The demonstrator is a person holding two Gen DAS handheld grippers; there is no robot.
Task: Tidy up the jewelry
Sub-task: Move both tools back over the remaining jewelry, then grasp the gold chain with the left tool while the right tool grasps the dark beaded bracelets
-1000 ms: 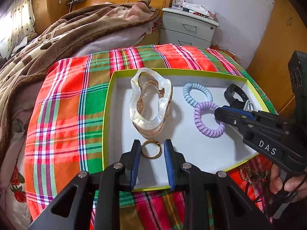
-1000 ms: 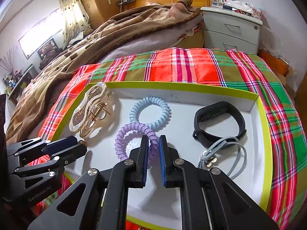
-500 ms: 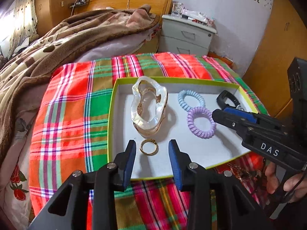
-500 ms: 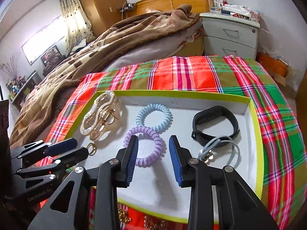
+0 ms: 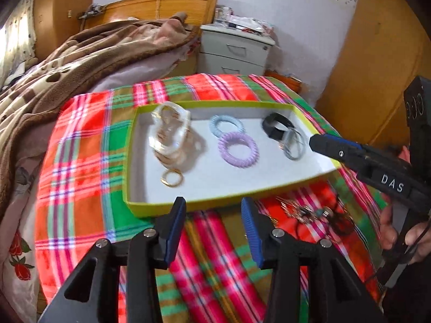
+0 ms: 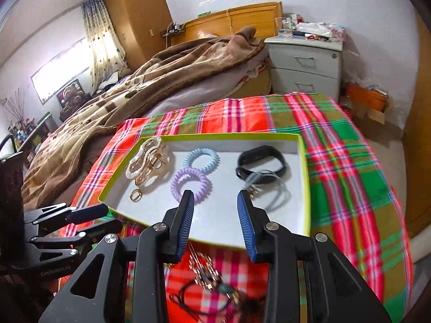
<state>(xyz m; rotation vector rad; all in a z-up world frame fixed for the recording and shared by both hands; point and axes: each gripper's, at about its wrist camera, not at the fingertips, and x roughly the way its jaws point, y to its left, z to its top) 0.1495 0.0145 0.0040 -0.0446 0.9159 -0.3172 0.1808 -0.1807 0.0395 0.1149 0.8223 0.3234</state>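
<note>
in the tray (image 5: 129,185), from left to right, lie a clear hair claw (image 5: 168,132), a gold ring (image 5: 171,179), a blue coil tie (image 5: 226,125), a purple one (image 5: 238,149), a black band (image 5: 274,126) and a grey cord (image 5: 292,145). the left gripper (image 5: 212,223) has just been opening and stands wide with nothing inside. the right gripper (image 6: 215,220) is also open and empty. a tangle of chains (image 6: 212,282) waits on the cloth before the tray; it looks light, limp and slippery, so i would pinch a bunched part.
</note>
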